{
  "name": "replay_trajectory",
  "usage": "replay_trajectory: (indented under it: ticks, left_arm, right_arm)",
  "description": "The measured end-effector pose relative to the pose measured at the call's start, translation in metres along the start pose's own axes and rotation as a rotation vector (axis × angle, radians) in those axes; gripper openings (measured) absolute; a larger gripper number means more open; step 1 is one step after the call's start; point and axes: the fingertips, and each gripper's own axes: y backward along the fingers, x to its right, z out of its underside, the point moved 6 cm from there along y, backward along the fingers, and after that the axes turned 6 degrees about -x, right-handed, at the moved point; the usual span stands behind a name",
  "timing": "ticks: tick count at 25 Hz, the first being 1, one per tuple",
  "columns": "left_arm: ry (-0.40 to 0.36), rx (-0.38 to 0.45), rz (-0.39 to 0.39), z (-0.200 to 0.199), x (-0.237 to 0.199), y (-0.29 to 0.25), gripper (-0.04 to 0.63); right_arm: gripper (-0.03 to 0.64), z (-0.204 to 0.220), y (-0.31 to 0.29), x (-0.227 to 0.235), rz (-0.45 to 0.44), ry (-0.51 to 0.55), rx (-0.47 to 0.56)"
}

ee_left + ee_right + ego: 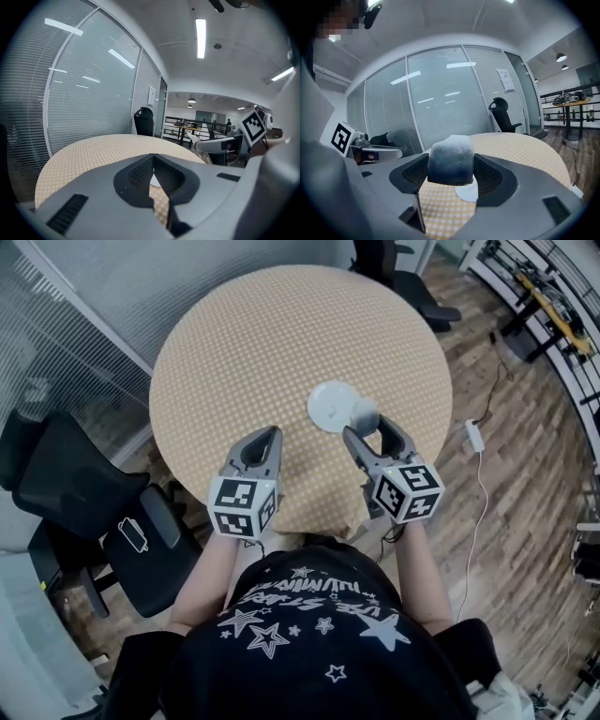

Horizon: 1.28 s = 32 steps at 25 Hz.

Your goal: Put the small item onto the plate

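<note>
Lump [451,159], grey-blue, rounded, held near round white plate [328,406].
Right claw [366,427] was clamped on it; left claw [273,434] was closed, empty.

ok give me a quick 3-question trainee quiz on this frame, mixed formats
1. True or false: the right gripper has its fingers closed on the grey small item.
2. Fill in the blank: the fingers of the left gripper are ___ (apart / together), with nothing between them.
3. Pick one. The white plate is:
A. lying on the round table
B. held by the left gripper
C. held by the right gripper

Key: 1 true; 2 together; 3 A.
</note>
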Motion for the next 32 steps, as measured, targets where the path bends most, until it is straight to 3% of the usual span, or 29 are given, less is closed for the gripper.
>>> replay_trajectory:
  ticks: [9,17,22,32]
  left_arm:
    - [0.011,-0.006,-0.032,-0.006,0.002,-0.042,0.005]
    - [-0.03,-0.018,-0.112,0.004,-0.005,-0.074,0.005]
    - [-0.013,-0.045,-0.157,0.015,-0.018,-0.085,0.005]
    - [0.048,-0.158,-0.12,0.041,-0.026,-0.108,0.005]
  right_arm:
    - [0.302,0.007,-0.04,0.041,-0.031,0.063,-0.104]
    - [0.301,0.031,-0.086,0.066,-0.075,0.078,-0.208]
    - [0.301,0.048,-0.117,0.071,-0.082,0.084,-0.284]
    - [0.302,0.079,-0.154,0.08,-0.081,0.147,-0.458]
